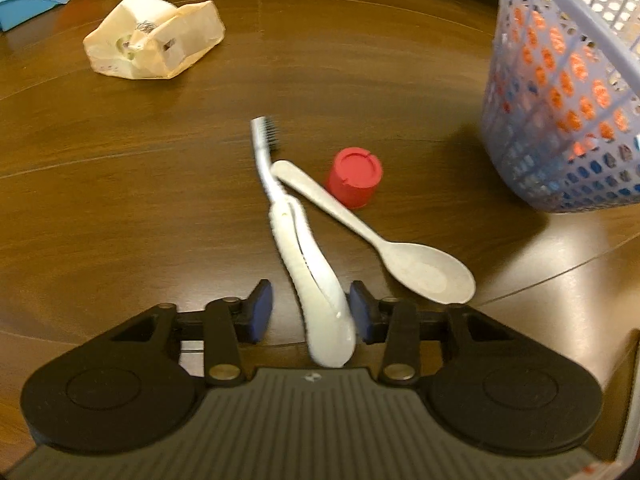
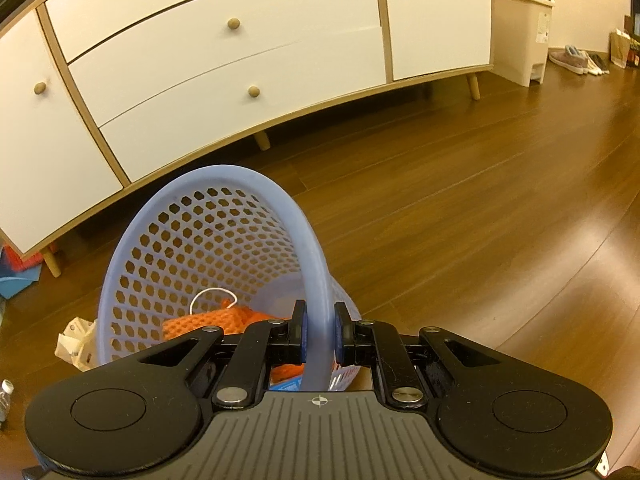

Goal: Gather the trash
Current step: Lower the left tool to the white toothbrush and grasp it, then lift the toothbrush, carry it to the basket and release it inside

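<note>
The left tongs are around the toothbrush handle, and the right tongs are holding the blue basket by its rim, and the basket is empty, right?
Not quite. The basket isn't empty: the right wrist view shows orange mesh lying inside. The rest is right.

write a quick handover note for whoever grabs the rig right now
Left claw: open, pads either side of the toothbrush handle end, not closed on it.
Right claw: shut on the rim of the blue mesh basket, holding it tilted.
On the floor: toothbrush crossed with the plastic spoon, red cap beside them, crumpled paper bag farther off.
Done: orange netting and some other bits are already in the basket.
Left: close on the toothbrush and drop it in, then the spoon, cap and bag.
</note>
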Action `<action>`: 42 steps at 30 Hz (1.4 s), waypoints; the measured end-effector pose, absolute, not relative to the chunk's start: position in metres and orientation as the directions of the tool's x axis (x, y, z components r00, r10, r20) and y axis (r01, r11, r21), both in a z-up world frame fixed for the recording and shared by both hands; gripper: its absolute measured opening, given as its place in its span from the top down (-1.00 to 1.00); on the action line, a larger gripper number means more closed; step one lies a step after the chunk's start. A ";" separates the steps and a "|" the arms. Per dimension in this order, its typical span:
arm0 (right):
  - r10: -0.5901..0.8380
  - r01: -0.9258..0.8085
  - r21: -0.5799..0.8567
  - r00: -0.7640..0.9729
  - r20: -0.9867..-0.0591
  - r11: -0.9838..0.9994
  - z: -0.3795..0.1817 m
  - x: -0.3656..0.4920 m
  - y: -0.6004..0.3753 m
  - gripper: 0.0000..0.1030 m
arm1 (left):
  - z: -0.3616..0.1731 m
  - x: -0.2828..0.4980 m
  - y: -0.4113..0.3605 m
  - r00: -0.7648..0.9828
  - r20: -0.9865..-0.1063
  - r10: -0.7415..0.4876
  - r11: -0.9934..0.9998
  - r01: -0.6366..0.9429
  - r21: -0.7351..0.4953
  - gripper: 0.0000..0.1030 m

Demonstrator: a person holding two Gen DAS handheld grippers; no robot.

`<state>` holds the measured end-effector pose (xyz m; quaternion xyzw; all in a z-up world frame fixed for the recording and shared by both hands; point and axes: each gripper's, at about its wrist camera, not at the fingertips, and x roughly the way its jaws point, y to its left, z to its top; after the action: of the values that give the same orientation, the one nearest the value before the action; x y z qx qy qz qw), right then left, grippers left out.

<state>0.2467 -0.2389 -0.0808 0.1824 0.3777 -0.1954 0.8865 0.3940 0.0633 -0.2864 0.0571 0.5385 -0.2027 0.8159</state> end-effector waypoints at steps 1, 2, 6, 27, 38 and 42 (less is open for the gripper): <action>-0.209 0.483 0.173 0.638 -0.741 0.858 -0.081 0.247 -0.240 0.83 | -0.286 0.395 0.065 0.339 -0.902 -0.268 0.913 0.390 -0.124 0.51; -0.210 0.483 0.173 0.638 -0.741 0.858 -0.081 0.248 -0.241 0.83 | -0.286 0.396 0.068 0.337 -0.904 -0.264 0.914 0.388 -0.123 0.58; -0.212 0.483 0.170 0.638 -0.740 0.859 -0.083 0.250 -0.245 0.83 | -0.285 0.402 0.077 0.333 -0.903 -0.270 0.921 0.364 -0.140 0.58; -0.230 0.482 0.146 0.636 -0.737 0.864 -0.090 0.252 -0.244 0.83 | -0.258 0.395 0.120 0.380 -0.863 -0.333 0.919 0.335 -0.207 0.63; -0.220 0.476 0.154 0.639 -0.737 0.866 -0.089 0.253 -0.247 0.83 | -0.277 0.389 0.124 0.345 -0.909 -0.235 0.930 0.351 -0.108 0.59; -0.222 0.477 0.153 0.640 -0.735 0.866 -0.089 0.253 -0.247 0.83 | -0.281 0.399 0.120 0.355 -0.907 -0.227 0.933 0.346 -0.098 0.51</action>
<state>0.2532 -0.2474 -0.0894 0.1691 0.3760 -0.1965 0.8896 0.3989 0.1202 -0.2814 0.0551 0.5402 -0.1745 0.8214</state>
